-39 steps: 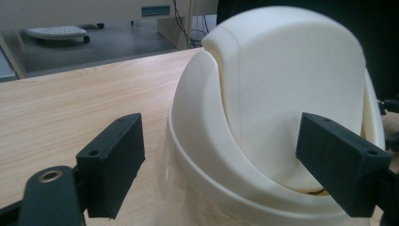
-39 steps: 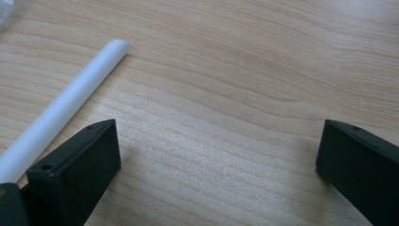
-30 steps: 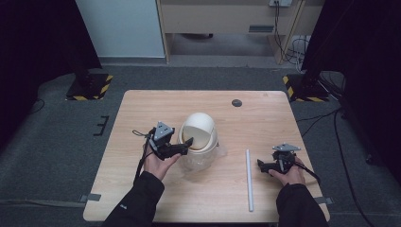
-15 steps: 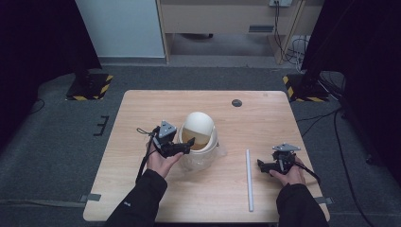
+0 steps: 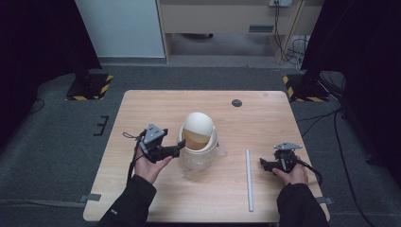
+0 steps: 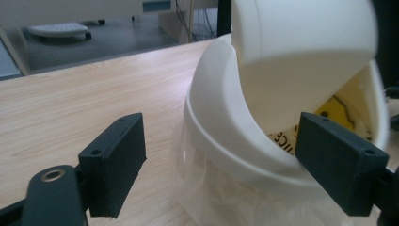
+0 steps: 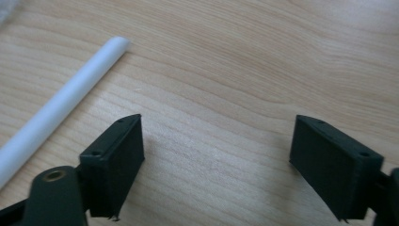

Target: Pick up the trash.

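Inside the cream swing-lid bin (image 6: 244, 122), a yellow label shows black letters, partly hidden, reading something like "ICE". A clear plastic liner (image 6: 221, 197) bunches out beneath its rim. The lid (image 6: 301, 56) is tilted, showing the opening.

The left gripper (image 6: 221, 165) is level, its jaws spread wide: the bin's rim lies between them, close against the right jaw, not clamped.

The right gripper (image 7: 216, 165) points down at bare wooden table (image 7: 244, 61), jaws wide, holding nothing; a white tube (image 7: 61, 103) lies just outside its left jaw.
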`<state>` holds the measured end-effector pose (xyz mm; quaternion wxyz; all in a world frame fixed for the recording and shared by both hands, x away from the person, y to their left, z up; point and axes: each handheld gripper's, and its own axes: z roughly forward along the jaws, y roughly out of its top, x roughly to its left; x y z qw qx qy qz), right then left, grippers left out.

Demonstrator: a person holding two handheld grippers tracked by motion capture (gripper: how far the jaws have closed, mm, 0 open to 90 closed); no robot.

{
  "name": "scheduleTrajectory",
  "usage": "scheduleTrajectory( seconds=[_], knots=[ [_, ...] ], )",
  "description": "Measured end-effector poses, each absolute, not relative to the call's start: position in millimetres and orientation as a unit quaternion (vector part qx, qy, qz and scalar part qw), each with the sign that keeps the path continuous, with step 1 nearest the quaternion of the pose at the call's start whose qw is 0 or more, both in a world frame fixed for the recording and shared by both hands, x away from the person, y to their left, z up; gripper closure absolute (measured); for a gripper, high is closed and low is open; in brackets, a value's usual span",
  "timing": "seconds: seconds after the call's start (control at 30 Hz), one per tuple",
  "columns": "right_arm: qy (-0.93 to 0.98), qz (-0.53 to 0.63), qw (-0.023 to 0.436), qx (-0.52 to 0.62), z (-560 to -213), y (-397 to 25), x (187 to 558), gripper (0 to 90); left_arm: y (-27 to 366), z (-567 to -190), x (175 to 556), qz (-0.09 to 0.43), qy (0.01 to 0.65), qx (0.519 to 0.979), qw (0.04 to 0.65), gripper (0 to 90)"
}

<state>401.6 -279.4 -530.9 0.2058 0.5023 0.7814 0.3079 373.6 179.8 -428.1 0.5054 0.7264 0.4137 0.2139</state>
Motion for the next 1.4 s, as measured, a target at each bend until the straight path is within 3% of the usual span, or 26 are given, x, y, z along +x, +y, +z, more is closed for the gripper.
scheduleTrajectory(
  seconds=[0.43, 0.73, 0.77, 1.07, 1.4],
  knots=[
    [0.781, 0.313, 0.217, 0.495, -508.7, -278.3, 392.4, 22.8, 243.0, -442.2, 338.0, 0.237, 0.444, 0.717, 0.482, 16.2],
    [0.781, 0.328, 0.197, 0.493, -488.8, -259.5, 379.6, 34.9, 265.8, -472.0, 331.6, 0.235, 0.466, 0.728, 0.445, 16.2],
    [0.785, 0.326, 0.196, 0.489, -485.8, -253.0, 375.7, 39.4, 268.3, -475.2, 332.2, 0.234, 0.469, 0.729, 0.44, 16.2],
    [0.809, 0.306, 0.175, 0.471, -493.5, -225.1, 369.5, 49.0, 287.4, -490.5, 344.9, 0.227, 0.505, 0.72, 0.419, 16.2],
    [0.83, 0.279, 0.144, 0.461, -507.7, -209.6, 368.0, 55.6, 283.7, -493.8, 347.3, 0.219, 0.502, 0.728, 0.413, 16.2]
  ],
)
